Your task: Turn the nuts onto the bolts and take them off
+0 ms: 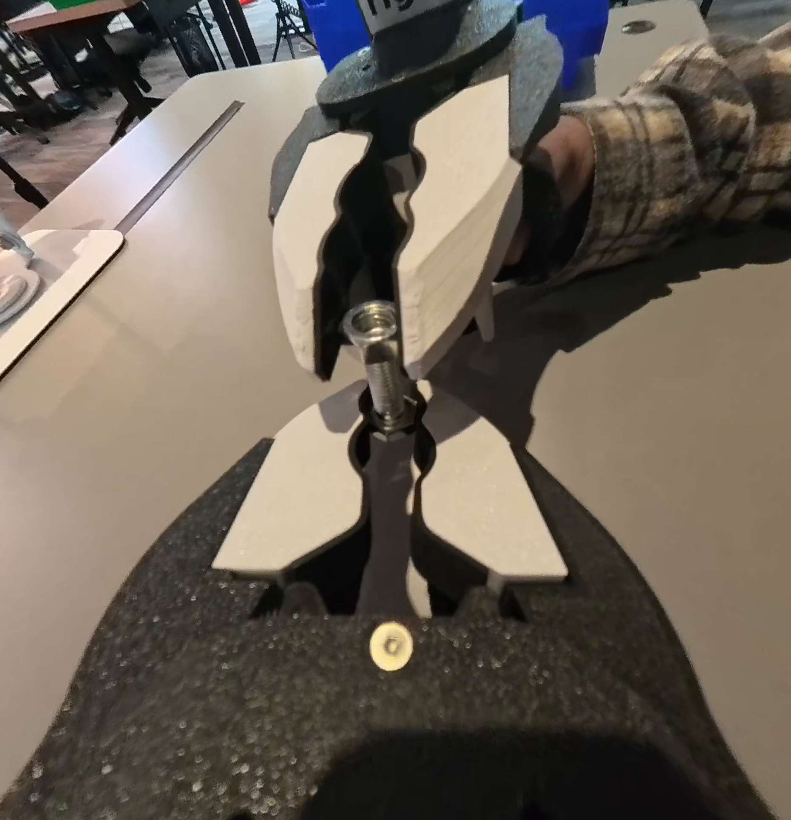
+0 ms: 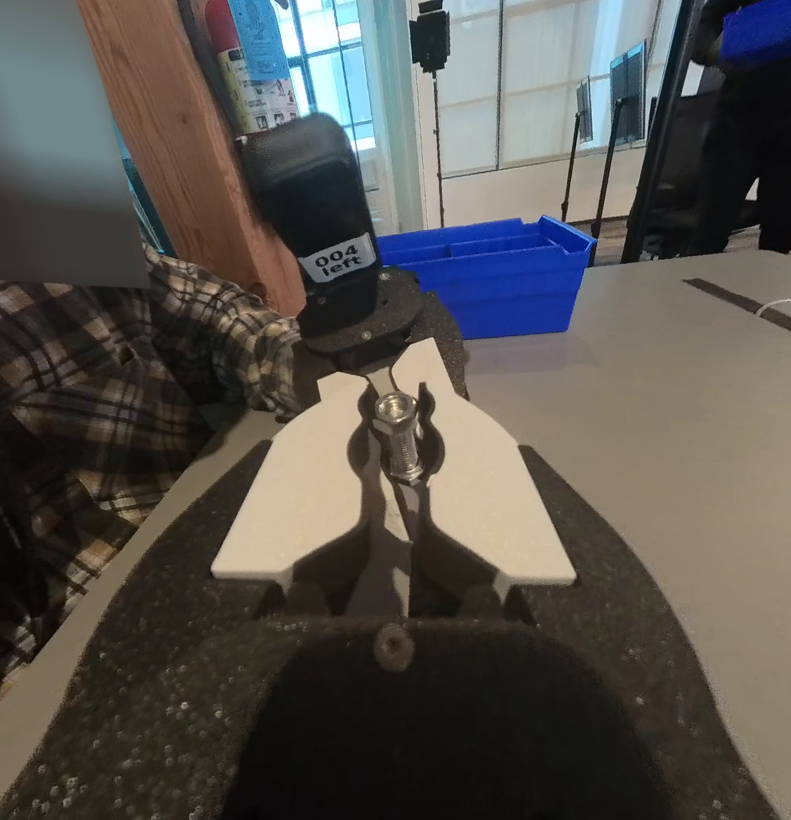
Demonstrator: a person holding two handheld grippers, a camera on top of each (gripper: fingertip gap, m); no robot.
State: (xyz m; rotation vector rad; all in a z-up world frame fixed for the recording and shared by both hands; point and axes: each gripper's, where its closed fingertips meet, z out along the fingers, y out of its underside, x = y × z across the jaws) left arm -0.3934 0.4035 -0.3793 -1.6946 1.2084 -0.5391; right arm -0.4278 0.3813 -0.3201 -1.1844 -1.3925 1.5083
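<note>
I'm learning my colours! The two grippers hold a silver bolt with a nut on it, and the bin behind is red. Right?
Not quite: the bin is blue, as the right wrist view shows. The left gripper and right gripper do hold the silver bolt with its nut.

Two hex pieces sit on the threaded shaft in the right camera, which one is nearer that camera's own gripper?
The lower hex piece, wedged in the right gripper; the upper hex piece, its open hole facing the camera, sits farther off.

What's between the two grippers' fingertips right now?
The bolt bridges them: left gripper shut on its nut, right gripper on the far end. Both wrist views show it.
</note>
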